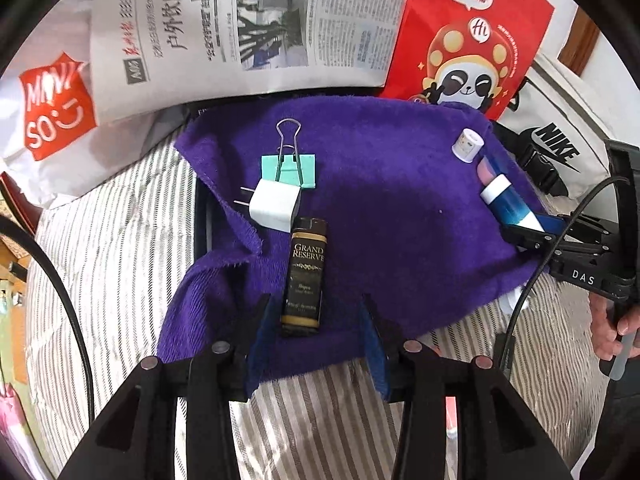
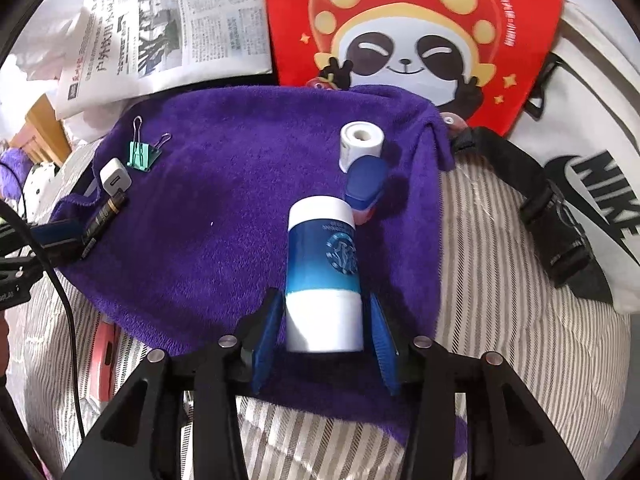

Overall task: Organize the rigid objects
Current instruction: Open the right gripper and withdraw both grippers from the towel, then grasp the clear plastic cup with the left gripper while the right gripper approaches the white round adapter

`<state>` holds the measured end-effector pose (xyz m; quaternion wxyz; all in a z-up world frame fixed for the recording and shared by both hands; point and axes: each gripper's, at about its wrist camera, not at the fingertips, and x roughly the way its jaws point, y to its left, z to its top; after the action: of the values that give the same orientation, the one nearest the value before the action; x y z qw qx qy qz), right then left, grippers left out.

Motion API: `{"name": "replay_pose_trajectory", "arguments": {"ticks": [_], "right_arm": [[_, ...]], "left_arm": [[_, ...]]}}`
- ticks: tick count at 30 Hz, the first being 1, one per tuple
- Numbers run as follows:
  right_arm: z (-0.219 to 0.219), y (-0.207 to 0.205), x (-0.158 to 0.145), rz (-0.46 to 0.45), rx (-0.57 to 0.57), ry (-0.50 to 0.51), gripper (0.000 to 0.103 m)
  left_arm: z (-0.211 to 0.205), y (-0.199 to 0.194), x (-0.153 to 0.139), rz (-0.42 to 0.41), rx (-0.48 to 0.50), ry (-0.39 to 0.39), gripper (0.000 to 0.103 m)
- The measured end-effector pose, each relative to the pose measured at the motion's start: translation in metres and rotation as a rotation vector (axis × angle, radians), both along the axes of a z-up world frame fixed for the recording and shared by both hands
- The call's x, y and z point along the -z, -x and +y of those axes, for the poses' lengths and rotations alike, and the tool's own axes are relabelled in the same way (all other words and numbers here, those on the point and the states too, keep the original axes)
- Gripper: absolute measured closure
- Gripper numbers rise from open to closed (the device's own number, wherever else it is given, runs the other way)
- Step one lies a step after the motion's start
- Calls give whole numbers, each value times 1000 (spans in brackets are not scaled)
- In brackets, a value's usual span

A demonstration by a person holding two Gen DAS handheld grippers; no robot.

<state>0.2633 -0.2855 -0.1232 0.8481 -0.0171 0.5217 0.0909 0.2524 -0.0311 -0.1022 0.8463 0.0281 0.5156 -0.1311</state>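
Observation:
A purple towel (image 1: 392,208) lies on the striped bed. On its left sit a teal binder clip (image 1: 289,168), a white charger plug (image 1: 273,204) and a black "Grand Reserve" bottle (image 1: 305,276). My left gripper (image 1: 316,312) is open, its blue pads either side of the bottle's near end without touching. On the right lie a blue-and-white tube (image 2: 324,276), a small white roll (image 2: 360,146) and a blue-capped pink item (image 2: 365,188). My right gripper (image 2: 323,312) is open around the tube's white end, a small gap on each side.
A newspaper (image 1: 248,24), a red panda bag (image 1: 468,36), a white Miniso bag (image 1: 52,108) and a white Nike bag (image 2: 592,184) with a black strap ring the towel's far side. Striped bedding (image 1: 112,248) surrounds it. A pink object (image 2: 105,356) lies under the towel's left edge.

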Motion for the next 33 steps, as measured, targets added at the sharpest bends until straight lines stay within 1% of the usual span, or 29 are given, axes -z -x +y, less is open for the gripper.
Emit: {"name": "replay_pose_trajectory", "arguments": {"ticks": [2, 4, 8, 11, 13, 17, 19, 22, 26, 28, 31, 33], "right_arm": [[-4, 7, -5, -15, 7, -4, 58], [-5, 14, -9, -26, 10, 13, 58], [-10, 32, -18, -52, 26, 11, 58], [-13, 45, -25, -67, 40, -13, 58], [-9, 47, -27, -73, 44, -9, 58], [-7, 64, -32, -87, 53, -3, 58], [-10, 76, -35, -99, 66, 0, 58], [-16, 95, -38, -118, 92, 3, 58], [-27, 118, -37, -117, 120, 11, 58], [-33, 130, -37, -115, 132, 11, 58], [-39, 143, -33, -97, 152, -8, 58], [-41, 150, -30, -86, 166, -27, 58]], "left_arm": [[1, 5, -6, -3, 3, 8, 63], [1, 11, -11, -8, 11, 16, 63], [-7, 26, -17, -25, 19, 5, 60], [-14, 37, -17, -21, 29, 7, 60], [-17, 48, -17, -21, 39, 13, 60], [-27, 74, -18, -30, 76, 45, 60], [-30, 88, -16, -47, 94, 56, 57], [-33, 101, -10, -28, 115, 74, 56], [-44, 115, -4, -21, 140, 61, 56], [-50, 121, -1, -27, 150, 43, 56], [-59, 128, 4, -35, 158, 23, 56], [-64, 129, 10, -37, 159, -4, 56]]}}
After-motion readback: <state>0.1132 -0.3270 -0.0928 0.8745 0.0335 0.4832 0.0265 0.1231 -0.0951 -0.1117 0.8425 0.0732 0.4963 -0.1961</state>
